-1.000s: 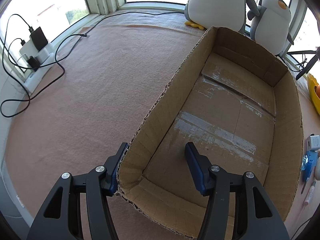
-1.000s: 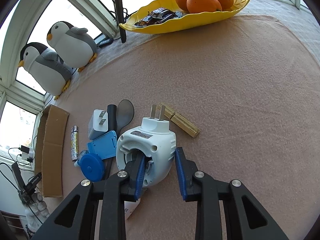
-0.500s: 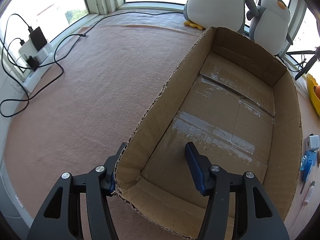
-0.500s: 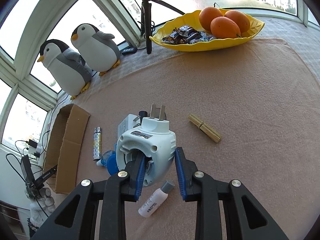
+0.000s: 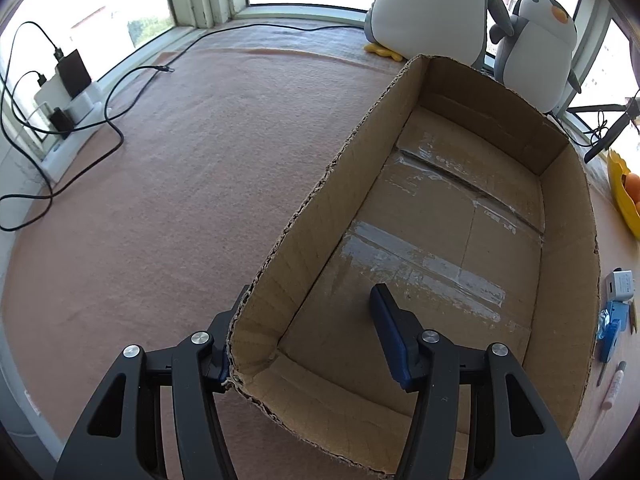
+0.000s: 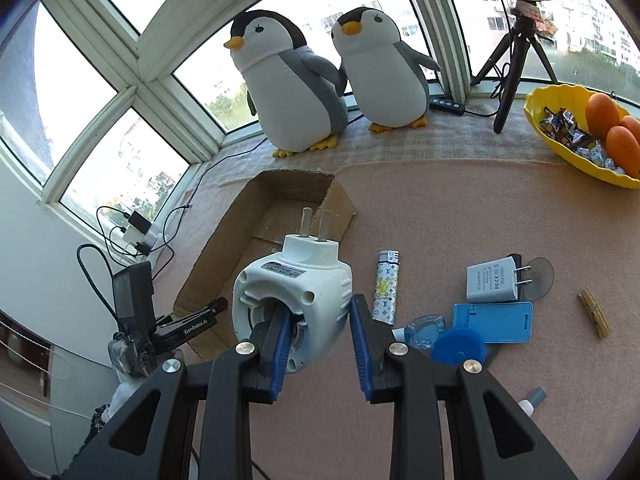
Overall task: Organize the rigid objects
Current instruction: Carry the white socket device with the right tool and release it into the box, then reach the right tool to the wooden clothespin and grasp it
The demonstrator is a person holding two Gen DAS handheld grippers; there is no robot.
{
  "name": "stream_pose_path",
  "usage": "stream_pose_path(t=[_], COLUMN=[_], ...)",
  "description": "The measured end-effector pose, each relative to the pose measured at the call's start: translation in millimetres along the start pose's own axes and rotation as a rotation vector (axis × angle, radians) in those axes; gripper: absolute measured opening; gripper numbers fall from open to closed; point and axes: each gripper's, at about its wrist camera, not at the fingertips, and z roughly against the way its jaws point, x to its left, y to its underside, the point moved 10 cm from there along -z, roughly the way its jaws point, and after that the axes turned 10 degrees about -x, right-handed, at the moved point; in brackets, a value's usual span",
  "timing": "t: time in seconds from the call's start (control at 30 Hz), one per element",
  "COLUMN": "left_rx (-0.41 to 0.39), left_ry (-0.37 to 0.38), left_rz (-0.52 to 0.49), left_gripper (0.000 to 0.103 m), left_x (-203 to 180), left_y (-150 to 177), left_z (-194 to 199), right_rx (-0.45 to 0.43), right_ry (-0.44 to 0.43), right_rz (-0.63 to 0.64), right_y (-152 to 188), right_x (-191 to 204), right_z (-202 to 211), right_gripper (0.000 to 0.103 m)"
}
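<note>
My right gripper (image 6: 320,312) is shut on a white plug-in device (image 6: 296,292) with two prongs. One finger sits inside its hollow and the other against its outer shell. It hangs above the pink mat, with the open cardboard box (image 6: 288,188) just beyond it. The box (image 5: 568,240) holds nothing. My left gripper (image 5: 310,296) straddles its near left corner, jaws apart. Its left finger is outside the long wall and its right finger (image 5: 390,328) is inside, clear of the wall. That gripper (image 6: 212,306) also shows at the box's near end in the right wrist view.
On the mat right of the box lie a lighter (image 6: 386,288), a white charger (image 6: 490,280), a blue card-like stand (image 6: 494,322), a blue disc (image 6: 458,346), a wooden peg (image 6: 594,312) and a small tube (image 6: 530,398). Two plush penguins (image 6: 296,88), a tripod (image 6: 512,60) and a yellow fruit bowl (image 6: 560,152) line the sill. Cables and a power strip (image 5: 68,108) lie far left.
My right gripper has risen and swung left with the white device, off the pile of small items and towards the box. The left gripper has stayed put; the box corner shifted slightly against it.
</note>
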Motion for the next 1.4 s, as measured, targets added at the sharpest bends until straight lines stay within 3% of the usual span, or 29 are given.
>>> stream_pose_path(t=[0.3,0.67,0.7,0.77,0.9,1.17,1.4], left_rx=[-0.004,-0.006,-0.006,-0.004,-0.006,-0.012,-0.011], left_ry=[0.018,0.035,0.035,0.039,0.035,0.031,0.030], left_rz=[0.002,0.002,0.002,0.003,0.000,-0.009,-0.009], left_gripper=[0.056,0.054,0.054,0.053,0.053,0.053,0.053], left_x=[1,1,1,0,0,-1,-1], left_y=[0,1,0,1,1,2,2], left_z=[0,0,0,0,1,1,2], right_rx=[0.086,0.155,0.148,0.134,0.118,0.079,-0.008], right_ry=[-0.040,-0.026,-0.023,-0.017,-0.012,0.007,0.141], right_rz=[0.116,0.213,0.215,0.216,0.203,0.127,0.016], right_y=[19,32,31,28,23,22,22], right_x=[57,79,79,79,75,40,-46], right_z=[-58,-90,-90,-88,-80,-40,24], right_gripper=[0.025,0.027,0.029,0.045,0.050,0.050,0.050])
